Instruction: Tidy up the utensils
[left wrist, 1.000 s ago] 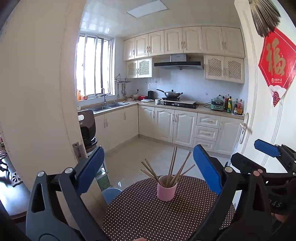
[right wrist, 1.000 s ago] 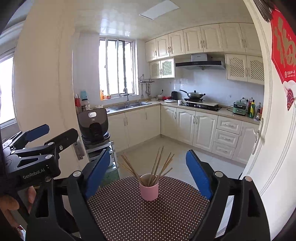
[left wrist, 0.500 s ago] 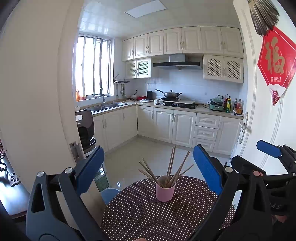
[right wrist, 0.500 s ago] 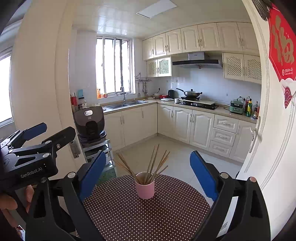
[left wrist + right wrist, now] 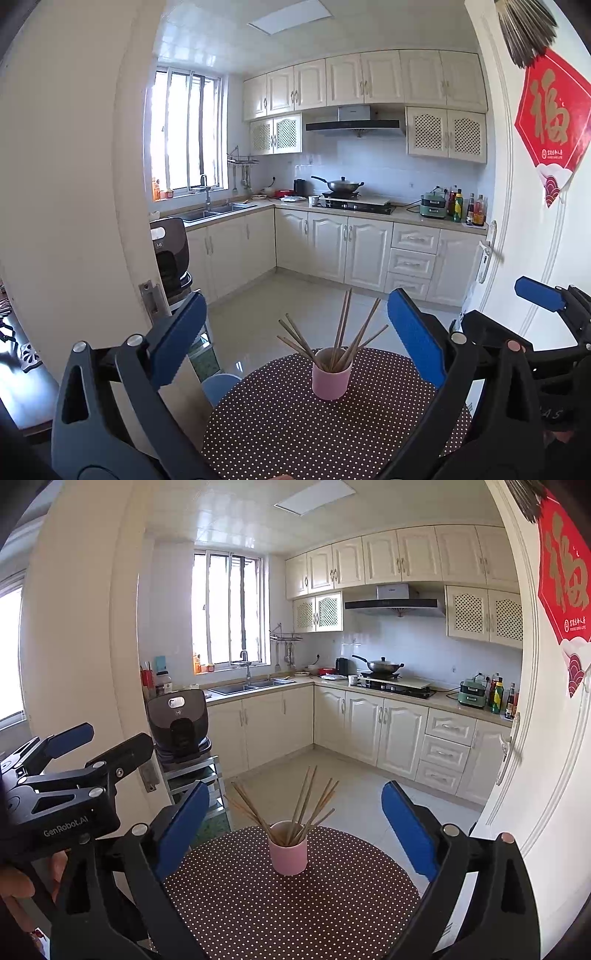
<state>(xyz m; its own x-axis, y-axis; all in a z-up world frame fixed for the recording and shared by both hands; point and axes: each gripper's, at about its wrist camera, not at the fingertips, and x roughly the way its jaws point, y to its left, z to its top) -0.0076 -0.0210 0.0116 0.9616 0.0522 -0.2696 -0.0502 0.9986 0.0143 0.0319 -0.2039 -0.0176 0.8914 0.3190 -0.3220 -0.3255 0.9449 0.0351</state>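
One round bench (image 5: 280,904) with a dotted cover fills the foreground. At its centre stands a pink cup (image 5: 288,853), light and probably ceramic, so likely to tip or chip if knocked. Several chopsticks (image 5: 306,805) fan out of it toward twelve o'clock; they are thin, stiff and smooth, best pinched mid-shaft. The left claw (image 5: 291,343) and right claw (image 5: 295,823) both stand apart and empty, short of the cup.

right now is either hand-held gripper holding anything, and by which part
Nothing is held. The left hand-held gripper and right hand-held gripper both stand open, short of the pink cup of chopsticks.
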